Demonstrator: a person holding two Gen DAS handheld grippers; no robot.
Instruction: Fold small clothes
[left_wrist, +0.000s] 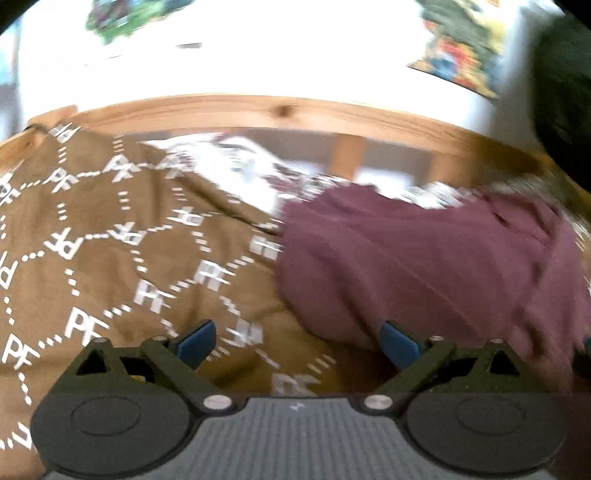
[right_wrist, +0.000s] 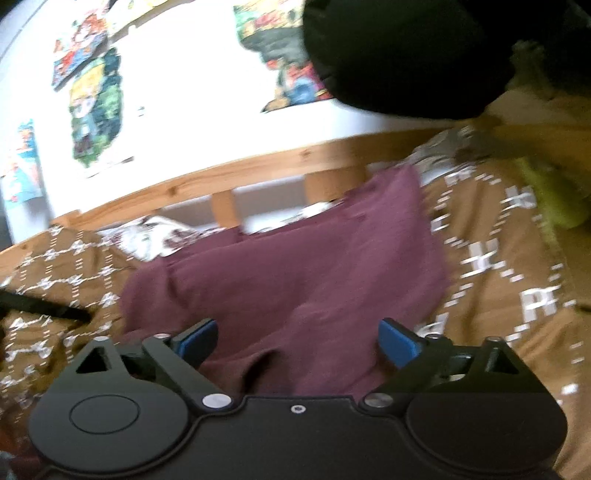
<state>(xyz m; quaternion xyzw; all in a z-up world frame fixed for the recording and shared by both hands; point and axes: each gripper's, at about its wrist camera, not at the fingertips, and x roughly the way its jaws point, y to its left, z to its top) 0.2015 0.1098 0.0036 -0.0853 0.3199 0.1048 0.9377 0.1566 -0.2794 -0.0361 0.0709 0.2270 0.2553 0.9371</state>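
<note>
A maroon garment (left_wrist: 424, 258) lies spread and rumpled on a brown bedspread (left_wrist: 92, 221) printed with white letters. In the left wrist view my left gripper (left_wrist: 297, 343) stands open over the bedspread, and the garment's left edge lies by its right blue pad (left_wrist: 399, 343). Nothing is between its jaws. In the right wrist view my right gripper (right_wrist: 297, 341) is open just above the near part of the maroon garment (right_wrist: 295, 266). Cloth shows between its blue pads (right_wrist: 197, 341), which do not press on it. Both views are blurred.
A wooden bed rail (left_wrist: 258, 110) runs along the far side, with a white wall and colourful posters (right_wrist: 96, 107) behind. A white patterned cloth (right_wrist: 155, 236) lies by the rail. A black shape (right_wrist: 399, 55) hangs upper right, a black strap (right_wrist: 44, 306) lies left, and a yellow-green thing (right_wrist: 554, 199) right.
</note>
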